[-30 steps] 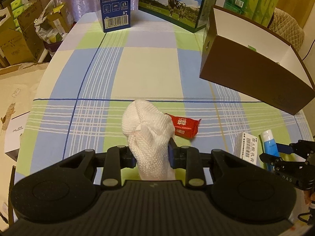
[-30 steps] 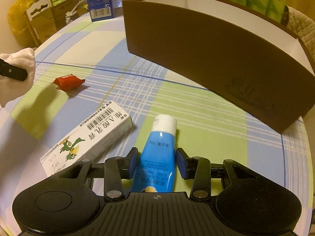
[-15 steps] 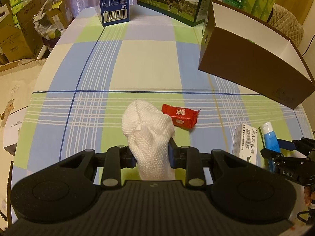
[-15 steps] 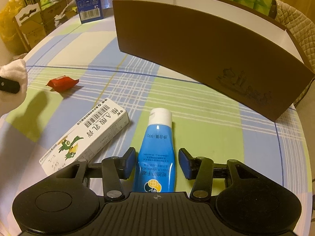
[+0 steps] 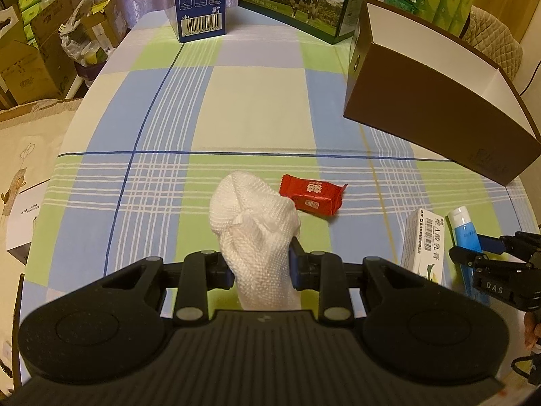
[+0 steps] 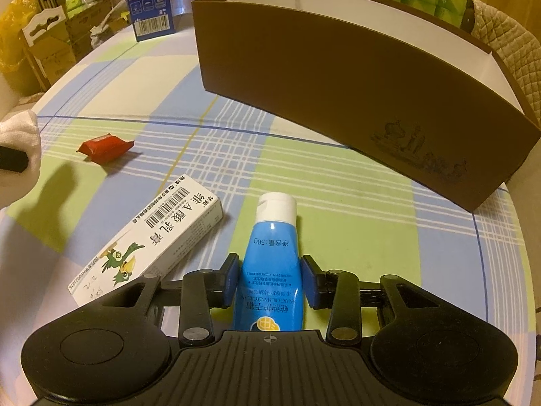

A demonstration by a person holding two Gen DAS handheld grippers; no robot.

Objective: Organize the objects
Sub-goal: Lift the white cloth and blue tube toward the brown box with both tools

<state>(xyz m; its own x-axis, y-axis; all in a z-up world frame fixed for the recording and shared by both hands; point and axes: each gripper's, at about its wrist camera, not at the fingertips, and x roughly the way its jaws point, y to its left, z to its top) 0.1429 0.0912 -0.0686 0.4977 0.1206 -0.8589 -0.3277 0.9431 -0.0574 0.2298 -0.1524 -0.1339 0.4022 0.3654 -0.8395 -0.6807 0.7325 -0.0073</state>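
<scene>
Counter [image 5: 257, 101]: a round top under a blue, green and cream checked cloth fills both views; cartons stand along its far edge.
Brown box [image 6: 338, 77]: open-topped with a white inside, it sits upper right in both views, well apart from the loose items; I judge it the place things are meant to go.
White cloth [image 5: 253, 230]: a bundled knit cloth, bottom centre of the left wrist view, clamped between the left gripper [image 5: 260, 267] fingers and lifted clear of the counter; its shadow falls on the cloth at the left of the right wrist view.
Ointment carton [image 6: 152, 237]: white, with a green bird and a barcode, lying flat lower left in the right wrist view, just beside the tube.
Blue hand cream tube [image 6: 270, 264]: white cap pointing toward the brown box, lying on the counter at bottom centre, between the right gripper [image 6: 268, 280] fingers; the pads sit close on each side, a sliver apart from it, so this gripper is spread and not yet gripping.
Red snack packet [image 5: 312, 194]: lying flat at centre of the left wrist view, just beyond the cloth.
Change: over the last second the right gripper has slid forward so its pads now flank the tube body, while the left has held the cloth steady.
Meaning: the tube looks ready to be pinched; nothing is seen inside the box yet.
</scene>
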